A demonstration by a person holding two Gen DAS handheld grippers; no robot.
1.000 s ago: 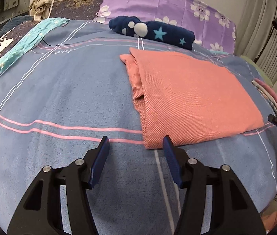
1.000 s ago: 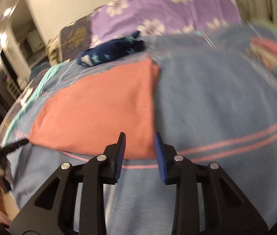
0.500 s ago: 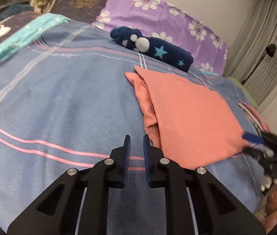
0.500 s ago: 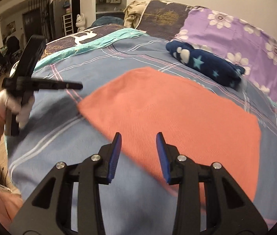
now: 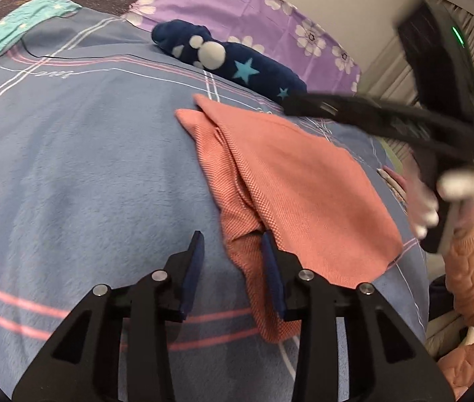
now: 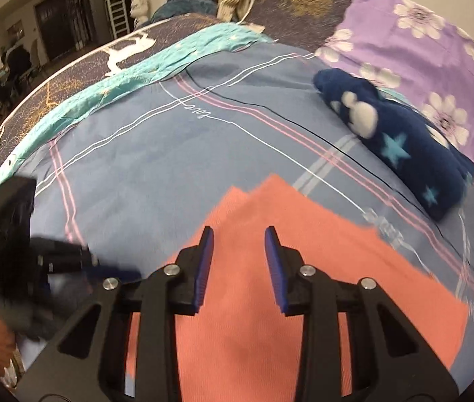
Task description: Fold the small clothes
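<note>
A salmon cloth [image 5: 307, 194] lies folded on the blue striped blanket [image 5: 69, 167]. Its left side shows loose layered edges. My left gripper [image 5: 231, 244] sits low at that near left edge and its jaws are opening. The lower layer lies between the jaws without being pinched, and the right finger [image 5: 270, 261] is tucked against the upper layer. The left gripper shows as a blur at the left of the right wrist view. My right gripper [image 6: 239, 238] hovers partly open over the salmon cloth [image 6: 270, 318], aimed at its far corner, holding nothing. In the left wrist view the right gripper [image 5: 292, 104] hangs blurred above the cloth's far side, held by a gloved hand [image 5: 454, 184].
A navy garment with stars [image 5: 237, 63] lies rolled behind the cloth, against a purple flowered pillow [image 5: 253, 6]. A teal cloth [image 6: 156, 63] runs along the far left of the bed. Folded pink items [image 5: 391, 176] lie at the right edge. Curtains hang at the far right.
My left gripper closed, reopened and slid onto the cloth's near left edge. My right gripper swung from the cloth's near right corner across it, now above its far side.
</note>
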